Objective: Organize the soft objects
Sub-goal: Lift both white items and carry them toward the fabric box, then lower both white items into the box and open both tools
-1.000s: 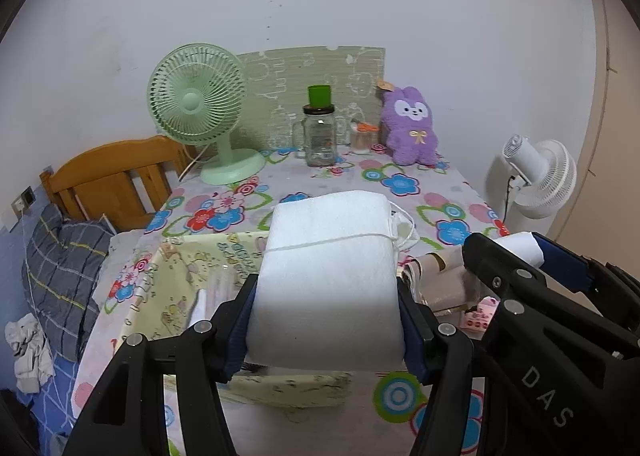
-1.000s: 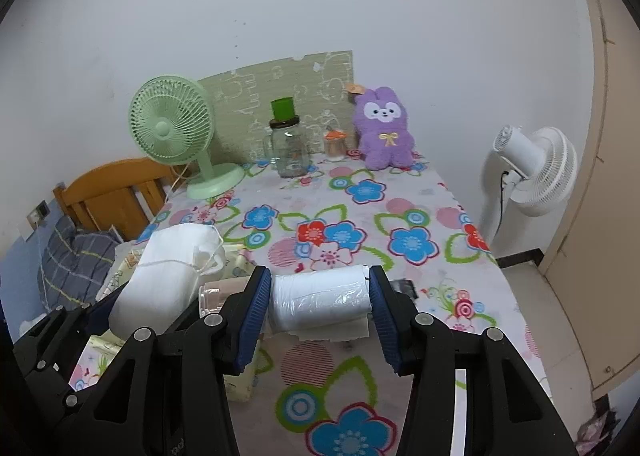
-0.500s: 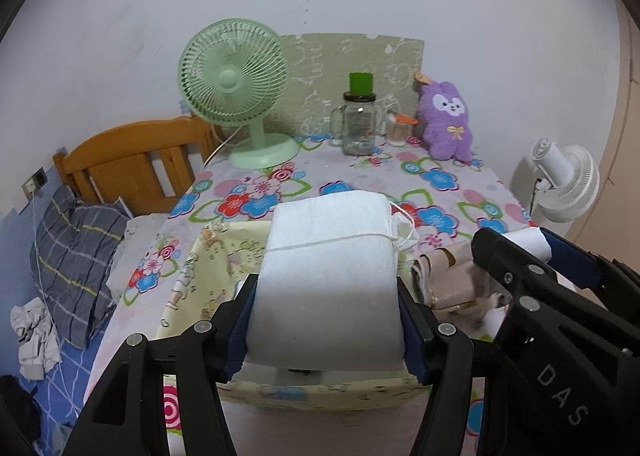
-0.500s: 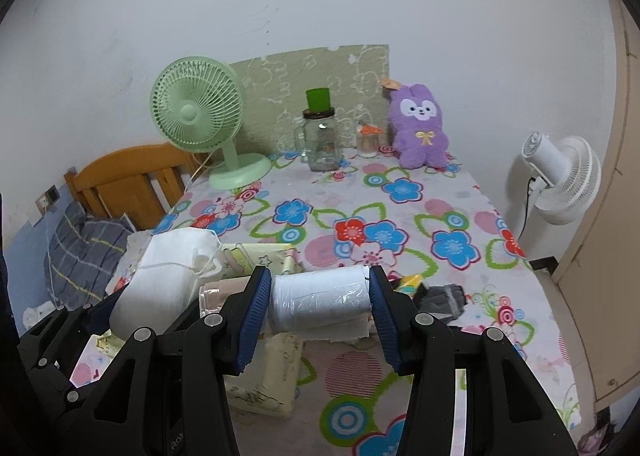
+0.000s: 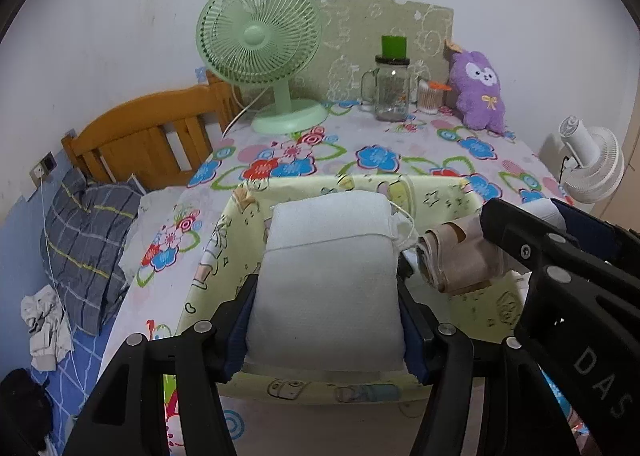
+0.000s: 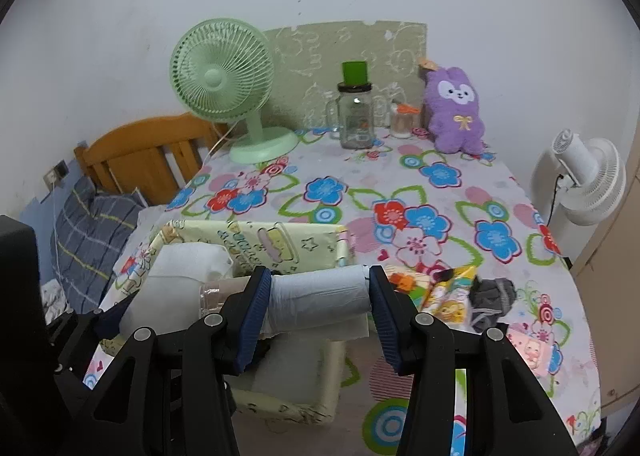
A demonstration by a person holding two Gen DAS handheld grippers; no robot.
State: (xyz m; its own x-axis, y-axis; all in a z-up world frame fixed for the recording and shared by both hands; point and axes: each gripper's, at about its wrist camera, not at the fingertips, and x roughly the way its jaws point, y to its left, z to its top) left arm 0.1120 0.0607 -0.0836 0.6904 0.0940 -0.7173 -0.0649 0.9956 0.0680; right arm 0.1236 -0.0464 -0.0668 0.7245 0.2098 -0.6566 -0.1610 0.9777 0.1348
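My left gripper (image 5: 326, 316) is shut on a white padded bundle (image 5: 326, 276) tied with a thin string, held over the open yellow fabric box (image 5: 304, 191). My right gripper (image 6: 316, 300) is shut on a pale rolled cloth (image 6: 320, 298), held over the same box (image 6: 256, 238). A beige rolled cloth (image 5: 460, 256) lies in the box between the two grippers. The white bundle also shows in the right wrist view (image 6: 176, 280). The box floor is mostly hidden by the held items.
The floral table (image 6: 440, 183) carries a green fan (image 6: 228, 95), a glass jar (image 6: 356, 115) and a purple plush (image 6: 454, 111) at the back. A snack packet (image 6: 448, 292) and a grey cloth (image 6: 492, 296) lie right of the box. Wooden bed (image 5: 140, 143) left, white fan (image 6: 584, 179) right.
Both grippers have moved back and downward with their loads, so the yellow box now lies right under them. Both stay shut on the same items.
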